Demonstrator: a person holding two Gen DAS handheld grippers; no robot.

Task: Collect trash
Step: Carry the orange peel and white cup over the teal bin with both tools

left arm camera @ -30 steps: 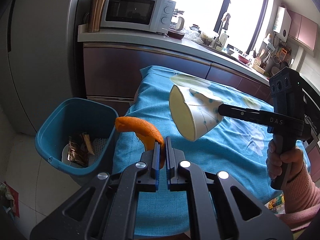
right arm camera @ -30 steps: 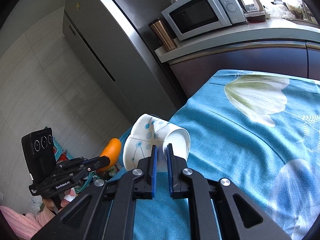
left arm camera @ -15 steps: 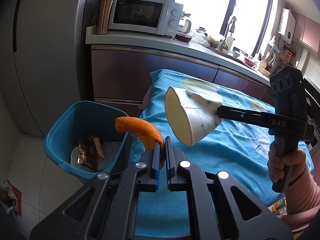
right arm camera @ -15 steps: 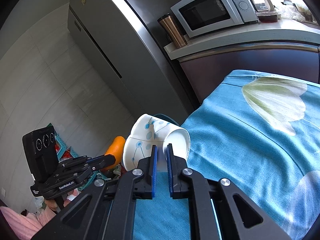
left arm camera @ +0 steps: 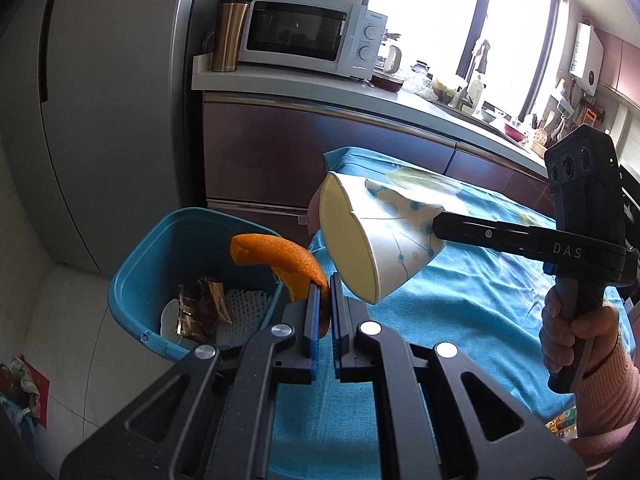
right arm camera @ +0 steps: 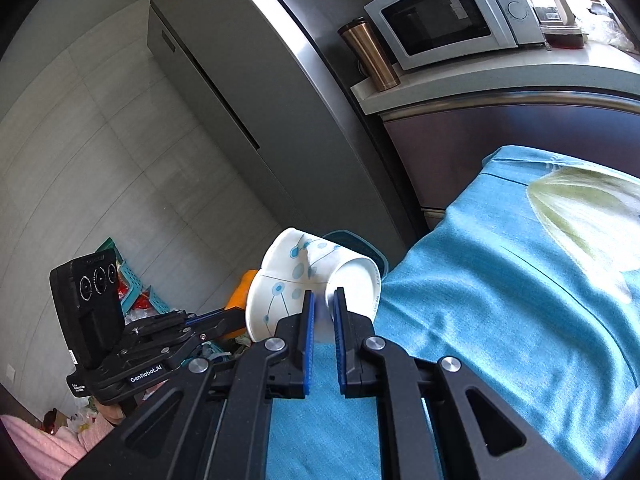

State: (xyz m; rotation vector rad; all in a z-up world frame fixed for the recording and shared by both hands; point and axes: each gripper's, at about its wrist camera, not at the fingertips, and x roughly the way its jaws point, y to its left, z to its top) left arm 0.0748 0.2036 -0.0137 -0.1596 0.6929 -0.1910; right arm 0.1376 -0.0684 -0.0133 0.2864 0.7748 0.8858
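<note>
Your left fingers, clamped on the orange peel, are nearer the bin than your right fingers, pinching the paper cup.

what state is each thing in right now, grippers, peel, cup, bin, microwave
left gripper: shut on orange peel
right gripper: shut on paper cup, crushed, held sideways
blue bin: open, holds wrappers
microwave: door closed
</note>
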